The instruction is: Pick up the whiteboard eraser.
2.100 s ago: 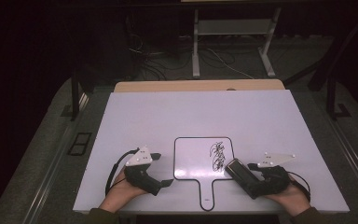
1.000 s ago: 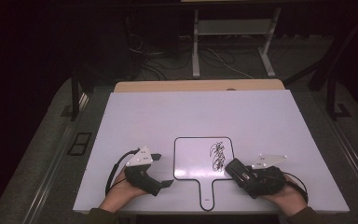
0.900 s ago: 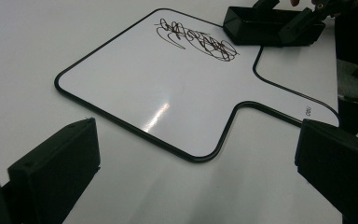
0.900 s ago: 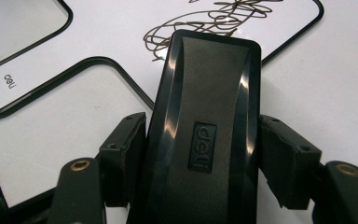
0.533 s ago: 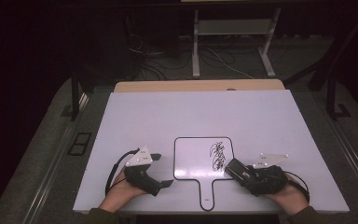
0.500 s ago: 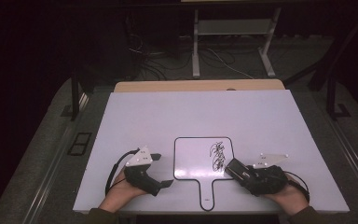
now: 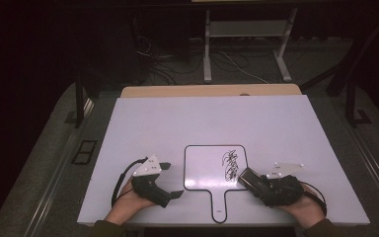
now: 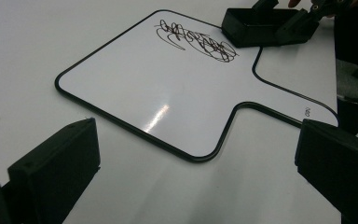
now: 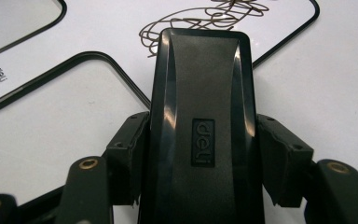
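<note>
Eraser clamped at the whiteboard's edge

Right gripper [image 7: 250,180] grips a black whiteboard eraser [image 9: 200,126], jaws pressed against both its long sides; they have just finished closing on it. Eraser's front end sits over the paddle-shaped whiteboard [image 7: 205,168], next to the black scribble [image 7: 231,165]. Board lies flat on the white worktop [image 7: 212,123]. Left gripper [image 7: 170,178] rests beside the board, jaws spread wide and empty.

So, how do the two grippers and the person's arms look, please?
Both the left gripper and the right gripper are black, blocky handheld tools. Each carries a pale grey three-cornered plate on top and trails a thin black cable. The jaws are thick black blocks with small screw holes. Dark sleeves show at the wrists.
</note>
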Tool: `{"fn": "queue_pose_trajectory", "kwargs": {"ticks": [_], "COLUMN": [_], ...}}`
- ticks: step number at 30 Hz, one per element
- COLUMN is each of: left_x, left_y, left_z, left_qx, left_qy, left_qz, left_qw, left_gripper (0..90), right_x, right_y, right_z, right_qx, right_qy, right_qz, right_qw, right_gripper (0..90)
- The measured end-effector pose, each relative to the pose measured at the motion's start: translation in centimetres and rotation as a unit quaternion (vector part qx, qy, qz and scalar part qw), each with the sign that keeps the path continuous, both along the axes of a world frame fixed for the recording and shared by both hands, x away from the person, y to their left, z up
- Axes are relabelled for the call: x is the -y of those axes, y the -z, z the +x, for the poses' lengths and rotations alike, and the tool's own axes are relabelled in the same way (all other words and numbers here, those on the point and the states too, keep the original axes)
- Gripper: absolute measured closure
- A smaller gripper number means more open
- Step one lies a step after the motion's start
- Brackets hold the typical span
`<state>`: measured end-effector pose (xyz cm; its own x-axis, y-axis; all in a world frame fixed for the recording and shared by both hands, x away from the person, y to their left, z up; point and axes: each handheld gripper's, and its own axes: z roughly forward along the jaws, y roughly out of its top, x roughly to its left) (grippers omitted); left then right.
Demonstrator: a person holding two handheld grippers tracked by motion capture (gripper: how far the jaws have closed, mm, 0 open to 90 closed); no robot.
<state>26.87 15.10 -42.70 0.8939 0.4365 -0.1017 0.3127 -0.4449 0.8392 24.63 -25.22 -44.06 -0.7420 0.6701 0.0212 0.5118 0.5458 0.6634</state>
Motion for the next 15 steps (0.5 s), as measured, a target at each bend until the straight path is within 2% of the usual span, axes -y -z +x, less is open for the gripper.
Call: {"fn": "queue_pose_trajectory", "kwargs": {"ticks": [8, 15], "left_x": [-0.05, -0.05], "left_y": [-0.01, -0.01], "left_z": [0.01, 0.01], "left_qx": [0.000, 0.001], "left_qy": [0.001, 0.001], "left_qz": [0.001, -0.001], "left_qw": [1.0000, 1.0000], "left_gripper": [0.0, 0.0], "right_x": [-0.06, 0.31], "right_y": [-0.36, -0.79], "right_z": [0.22, 0.58], "right_qx": [-0.003, -0.011], "right_qy": [-0.006, -0.010], "right_qz": [-0.009, -0.004], "right_qw": [0.9999, 0.9999], "right_gripper": [38.9, 39.0]}}
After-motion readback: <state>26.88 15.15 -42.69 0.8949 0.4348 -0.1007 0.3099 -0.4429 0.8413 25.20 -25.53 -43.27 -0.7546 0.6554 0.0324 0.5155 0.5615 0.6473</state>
